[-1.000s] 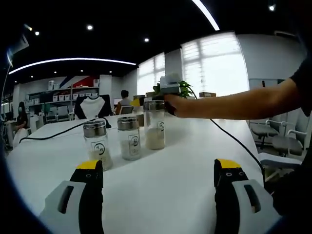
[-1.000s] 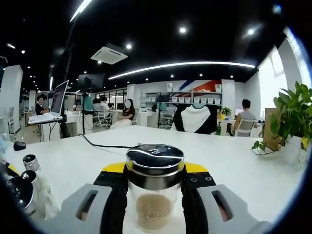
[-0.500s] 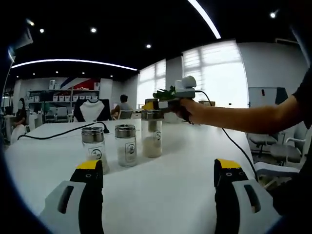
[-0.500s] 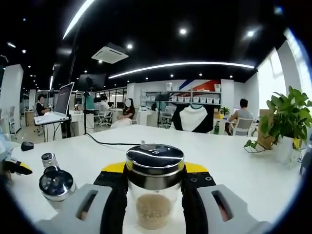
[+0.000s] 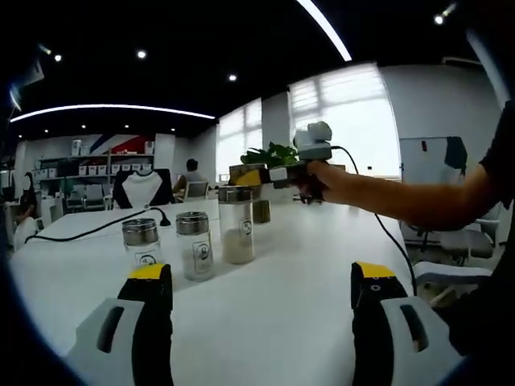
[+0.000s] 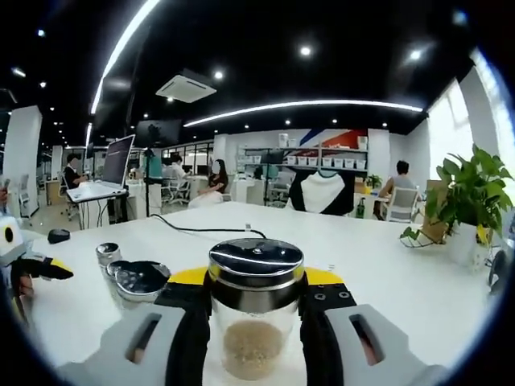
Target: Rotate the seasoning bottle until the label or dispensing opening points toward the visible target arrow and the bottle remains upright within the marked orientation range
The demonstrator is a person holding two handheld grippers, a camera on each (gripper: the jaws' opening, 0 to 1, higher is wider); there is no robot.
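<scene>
- Between my right gripper (image 6: pixel 256 322) fingers: the bottle (image 6: pixel 256 310), clear glass, steel cap, pale granules low inside. Both fingers (image 6: pixel 187 338) pinch it on the glass just under the cap.
- From the left gripper view, that same bottle (image 5: pixel 236 224) stands upright on the table (image 5: pixel 290 281), well ahead of my left fingers and a little left of centre; my right hand (image 5: pixel 318 178) reaches in from the right at cap height.
- Left gripper (image 5: pixel 261 322): fingers spread wide, nothing between them, bare table ahead.
- Two shorter shakers (image 5: pixel 195 245) stand just beside the bottle, toward my left-hand finger (image 5: pixel 153 322). Close neighbours; a swing of the wrist could clip them.
- Handling, my guess: rigid glass, smooth and slippery, breakable if tipped. Only a little filling, so it should be light and top-heavy from the metal cap.
- Hold: the grip high on the shoulder suits turning about its own axis. I'd keep the pinch firm but not crushing, base flat on the table.
- Label faces toward my left gripper, too small to read. No target arrow that I can make out.
- Behind the bottle: plant (image 6: pixel 475 193), black cable (image 6: pixel 201 232) across the table.
</scene>
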